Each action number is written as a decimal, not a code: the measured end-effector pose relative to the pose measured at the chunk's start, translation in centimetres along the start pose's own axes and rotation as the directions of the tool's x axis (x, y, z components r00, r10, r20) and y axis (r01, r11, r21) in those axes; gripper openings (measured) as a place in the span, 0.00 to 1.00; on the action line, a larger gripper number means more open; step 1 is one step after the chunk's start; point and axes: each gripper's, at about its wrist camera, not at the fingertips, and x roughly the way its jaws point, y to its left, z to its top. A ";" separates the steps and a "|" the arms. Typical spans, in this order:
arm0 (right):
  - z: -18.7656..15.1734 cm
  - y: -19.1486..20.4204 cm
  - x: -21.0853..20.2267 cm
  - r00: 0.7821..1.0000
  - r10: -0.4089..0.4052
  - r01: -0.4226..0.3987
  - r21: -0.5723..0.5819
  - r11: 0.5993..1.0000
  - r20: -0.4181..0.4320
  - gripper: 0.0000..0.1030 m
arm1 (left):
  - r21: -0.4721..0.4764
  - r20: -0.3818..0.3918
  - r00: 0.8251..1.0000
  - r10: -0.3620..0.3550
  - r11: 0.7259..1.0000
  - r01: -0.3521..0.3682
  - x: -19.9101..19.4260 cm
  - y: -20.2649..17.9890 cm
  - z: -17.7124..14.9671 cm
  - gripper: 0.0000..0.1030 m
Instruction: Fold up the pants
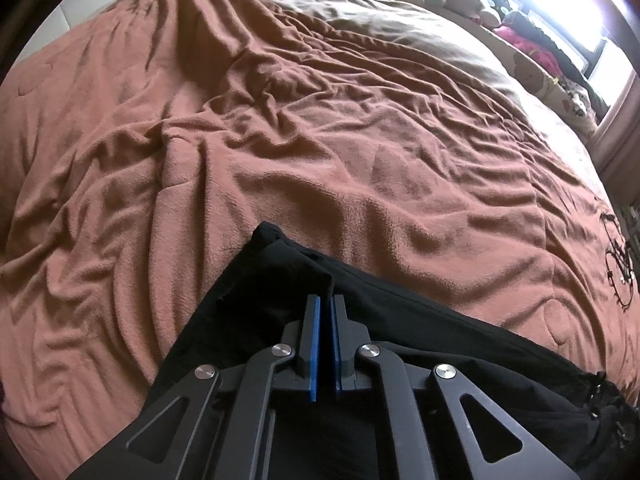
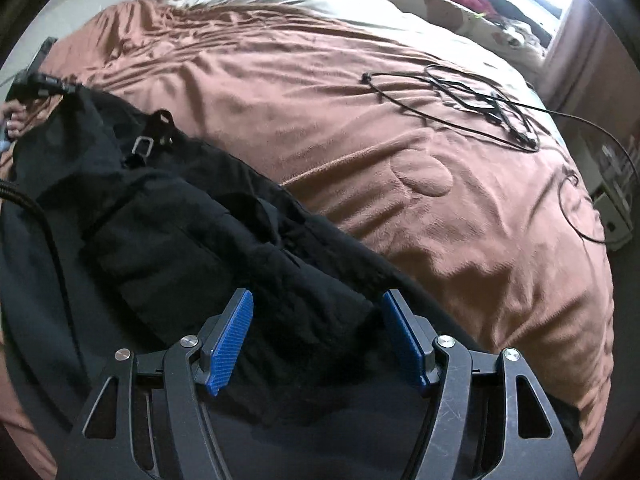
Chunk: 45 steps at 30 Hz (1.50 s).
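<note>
Black pants (image 1: 420, 332) lie across the near part of a bed covered by a brown blanket (image 1: 320, 140). My left gripper (image 1: 325, 300) is shut on the black pants, its blue pads (image 1: 315, 344) pinching a raised fold near the hem corner. In the right wrist view the pants (image 2: 168, 232) lie bunched, with a metal buckle and strap (image 2: 146, 146) at their far end. My right gripper (image 2: 317, 294) hangs open just over this bunched cloth, its blue pads (image 2: 234, 332) wide apart and not pressing on anything.
Black cables (image 2: 460, 92) lie tangled on the blanket at the far right. Stuffed toys and clothes (image 1: 520, 36) are heaped under a bright window. A beige cover (image 1: 380, 20) lies at the bed's far end. A hand (image 2: 12, 122) shows at the left edge.
</note>
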 end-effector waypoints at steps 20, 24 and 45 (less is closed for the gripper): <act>0.6 2.3 -2.4 0.986 -0.132 0.136 -0.033 0.990 0.102 0.15 | 0.032 0.069 0.997 0.034 0.999 -0.037 -2.3 -0.3 0.8 0.01; 1.2 2.6 -1.7 0.974 -0.191 0.194 -0.014 0.981 0.119 0.15 | 0.019 0.078 0.996 0.045 0.999 -0.046 -1.4 -0.6 1.4 0.01; -0.6 1.1 -2.9 0.976 -0.189 0.157 0.242 0.957 0.112 0.70 | 0.006 0.068 0.994 0.086 0.996 -0.086 -3.7 2.4 1.5 0.63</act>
